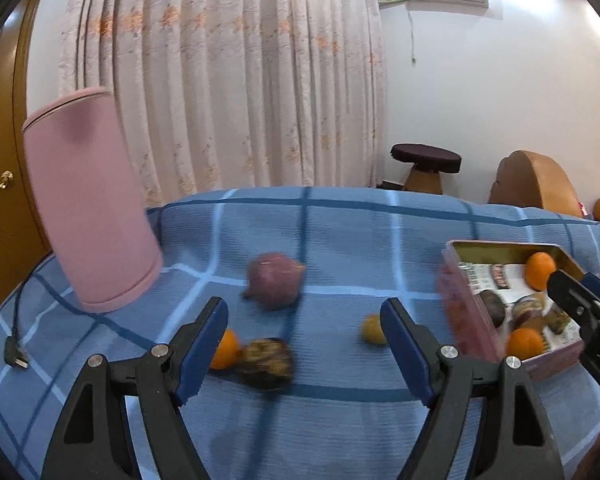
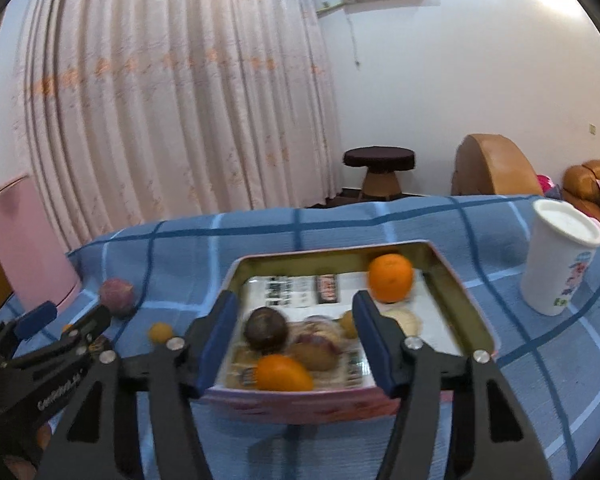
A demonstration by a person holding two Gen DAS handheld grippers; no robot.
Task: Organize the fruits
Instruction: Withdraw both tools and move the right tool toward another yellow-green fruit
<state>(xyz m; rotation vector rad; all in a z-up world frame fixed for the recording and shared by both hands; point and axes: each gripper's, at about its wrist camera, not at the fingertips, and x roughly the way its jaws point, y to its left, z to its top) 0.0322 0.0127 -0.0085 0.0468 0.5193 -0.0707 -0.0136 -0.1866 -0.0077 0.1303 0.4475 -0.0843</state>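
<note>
Both tongs, left (image 1: 304, 332) and right (image 2: 294, 340), are held wide and empty; loose fruit lies on the worktop (image 1: 340, 420) at 11 o'clock, where the firm, roll-prone orange (image 1: 224, 349) is best gripped across its middle.

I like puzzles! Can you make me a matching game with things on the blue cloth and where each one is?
Things:
1. pink jug
2. white cup
3. big purple fruit
4. tin box

Places:
A. loose on the cloth, outside the box
B. far right of the cloth in the right camera
C. holding oranges and dark fruits
D. far left, near the black cable

Pairs: 1-D, 2-B, 3-A, 4-C
</note>
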